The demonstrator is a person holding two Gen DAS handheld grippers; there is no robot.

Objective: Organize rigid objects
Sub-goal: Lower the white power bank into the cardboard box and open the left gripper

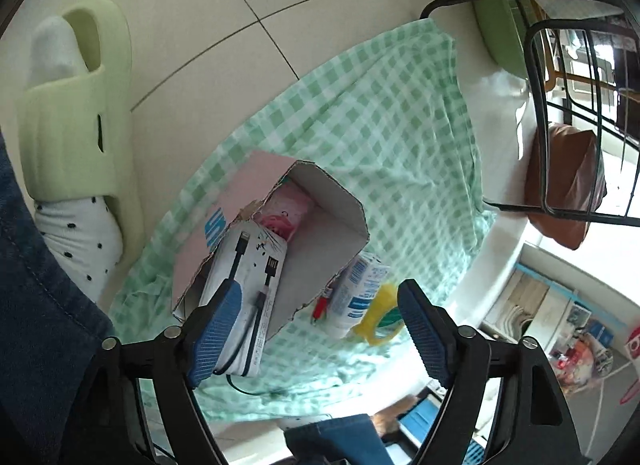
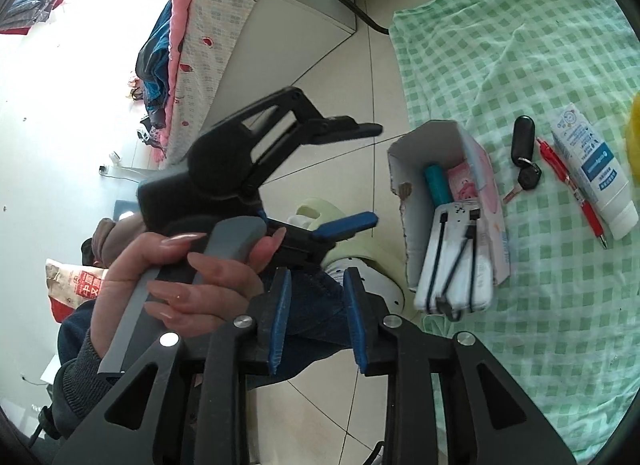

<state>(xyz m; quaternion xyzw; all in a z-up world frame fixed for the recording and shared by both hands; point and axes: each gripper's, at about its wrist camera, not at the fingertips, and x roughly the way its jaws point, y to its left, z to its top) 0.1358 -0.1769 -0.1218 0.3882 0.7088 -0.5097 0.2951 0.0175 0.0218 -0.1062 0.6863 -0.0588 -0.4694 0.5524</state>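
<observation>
Three items (power bank (image 2: 454, 261), teal tube (image 2: 439, 184), pink pack (image 2: 466, 181)) fill the box (image 2: 424, 137); right of it keys (image 2: 524, 157), pen (image 2: 572, 189) and cream tube (image 2: 594, 173) remain, both grippers (left (image 1: 320, 329), right (image 2: 316, 317)) apart, empty.

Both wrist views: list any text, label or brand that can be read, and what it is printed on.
"中国" in white on red: paper bag at left, likely reading; the characters after it are unclear.
Large blue "S": pink side of the cardboard box; rest hidden.
White tube: blue label text, too small to read.
White power bank: small print, unreadable.
</observation>
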